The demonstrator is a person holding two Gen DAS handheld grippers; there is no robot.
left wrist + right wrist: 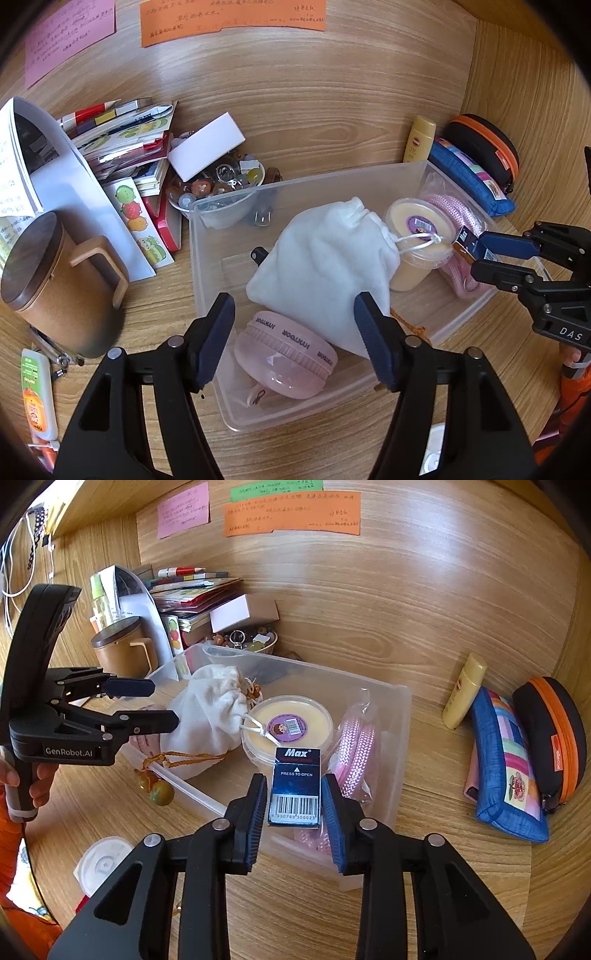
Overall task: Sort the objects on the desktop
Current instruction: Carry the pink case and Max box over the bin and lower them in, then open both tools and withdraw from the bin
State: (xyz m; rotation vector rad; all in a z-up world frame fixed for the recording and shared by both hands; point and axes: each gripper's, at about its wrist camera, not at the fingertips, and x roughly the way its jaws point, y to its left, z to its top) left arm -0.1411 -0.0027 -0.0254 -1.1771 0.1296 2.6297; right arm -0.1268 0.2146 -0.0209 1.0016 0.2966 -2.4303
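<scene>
**Sorting part done: staple box held over the bin, much still loose on the desk**

The right gripper [293, 801] has its jaws pinching a dark blue Max staple box [294, 788], held just above the near end of the clear plastic bin [400, 716]; it is not yet released. Ahead of these jaws, inside the bin, lie a white drawstring pouch [207, 709], a lidded yellow tub [290, 720] and a bagged pink rope [356, 746]. The left gripper [295, 339] hangs with jaws spread and empty over the bin's other end, directly above a pink round case [286, 350] that also sits inside.

Judging by what lies outside, perhaps half the work remains: to the right of the right jaws, a yellow bottle [463, 694], a patchwork blue pouch [508, 764] and an orange-zipped black case [554, 731]; left of the left jaws, a brown lidded mug [62, 280], a tube [37, 391], a stack of booklets [125, 147] and a bowl of trinkets [221, 184].
</scene>
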